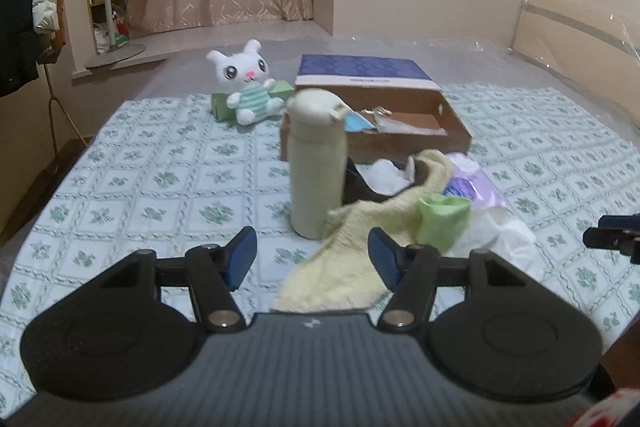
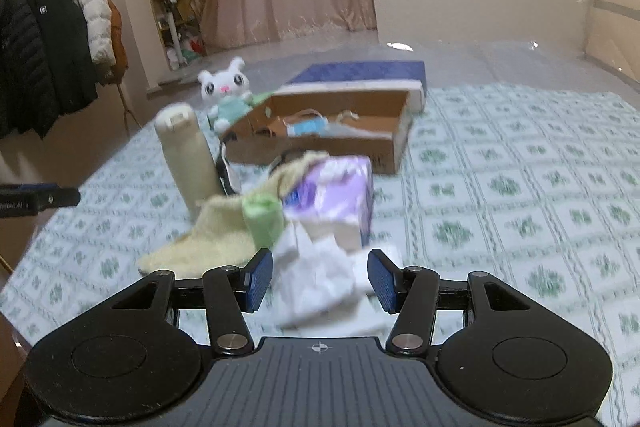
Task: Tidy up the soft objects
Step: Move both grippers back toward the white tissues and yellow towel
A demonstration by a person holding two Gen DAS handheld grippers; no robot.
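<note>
A pale yellow towel (image 1: 352, 251) (image 2: 208, 231) lies on the bed, with a green rolled cloth (image 1: 442, 219) (image 2: 262, 221) on it and a purple tissue pack (image 1: 472, 187) (image 2: 332, 195) beside it. White tissues (image 2: 316, 279) (image 1: 500, 227) lie in front of the pack. A white bunny plush (image 1: 246, 83) (image 2: 226, 91) sits at the back. My left gripper (image 1: 312, 259) is open and empty, just before the towel. My right gripper (image 2: 320, 283) is open, with the white tissues between its pads.
A cream bottle (image 1: 316, 163) (image 2: 190, 155) stands upright left of the towel. An open cardboard box (image 1: 456, 123) (image 2: 396, 143) holding a blue mask lies behind, its blue lid (image 1: 364, 69) propped beyond. A coat rack (image 2: 52, 39) stands at the left of the bed.
</note>
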